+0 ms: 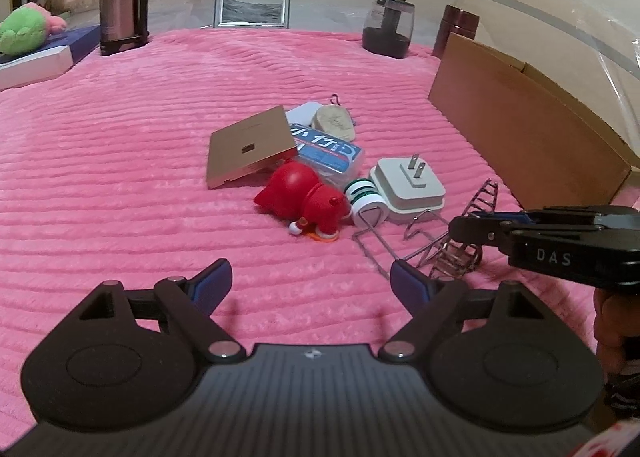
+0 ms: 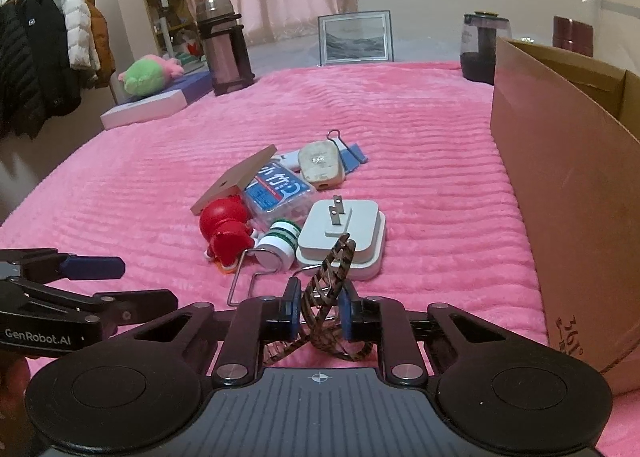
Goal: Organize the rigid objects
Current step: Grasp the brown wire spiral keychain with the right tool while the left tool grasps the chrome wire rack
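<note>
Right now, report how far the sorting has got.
Nothing visibly sorted yet. In hand: the right gripper is shut on the metal wire rack; the left gripper is open, unloaded. Left on the pink blanket: red bear figurine, white plug adapter, green-striped spool, beside the cardboard box.

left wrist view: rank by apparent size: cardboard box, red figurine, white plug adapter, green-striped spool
1. cardboard box
2. red figurine and white plug adapter: look alike, not ranked
3. green-striped spool

The box is largest by far, though partly cut off.
</note>
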